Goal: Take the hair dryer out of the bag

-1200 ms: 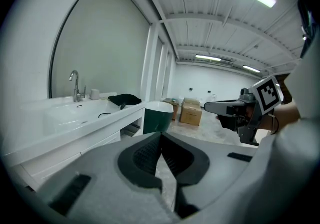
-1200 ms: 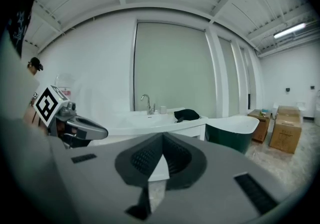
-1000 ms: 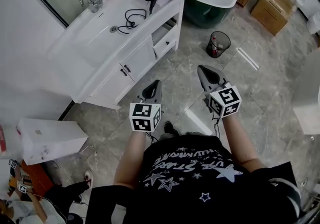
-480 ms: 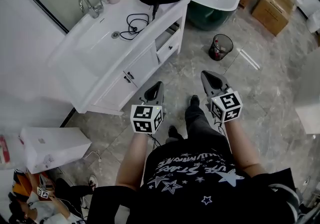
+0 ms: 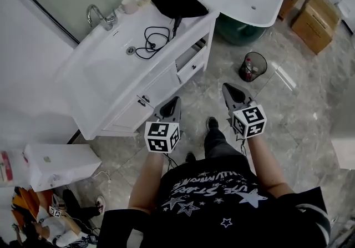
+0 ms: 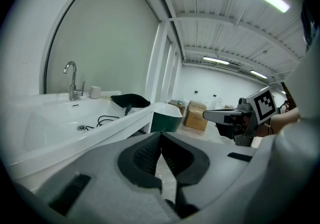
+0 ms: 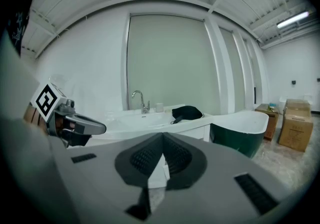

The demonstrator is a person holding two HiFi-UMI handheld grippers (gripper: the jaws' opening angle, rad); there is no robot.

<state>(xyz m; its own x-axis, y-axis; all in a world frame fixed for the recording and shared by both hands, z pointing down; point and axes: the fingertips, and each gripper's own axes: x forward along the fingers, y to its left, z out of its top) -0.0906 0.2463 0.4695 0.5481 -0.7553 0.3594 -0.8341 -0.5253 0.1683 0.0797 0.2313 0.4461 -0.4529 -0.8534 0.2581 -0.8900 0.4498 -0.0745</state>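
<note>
A black bag (image 5: 180,3) lies on the right end of the white vanity counter (image 5: 116,61), with a black handle sticking out of it and a black cord (image 5: 152,36) trailing toward the sink drain. The bag (image 6: 130,100) also shows in the left gripper view, and the bag (image 7: 186,113) in the right gripper view. My left gripper (image 5: 176,99) is held in the air in front of the vanity, shut and empty. My right gripper (image 5: 226,86) hangs beside it over the floor, also shut and empty. Both are well short of the bag.
A chrome tap (image 5: 97,15) and a cup (image 5: 129,4) stand at the back of the sink. A green-and-white bathtub (image 5: 244,3) sits right of the vanity, with a black mesh bin (image 5: 252,66) and cardboard boxes (image 5: 316,16) nearby. A white box (image 5: 58,163) stands at left.
The person has stepped toward the vanity; both grippers have come nearer to it, still shut. The vanity and bag sit lower and larger in the head view.
</note>
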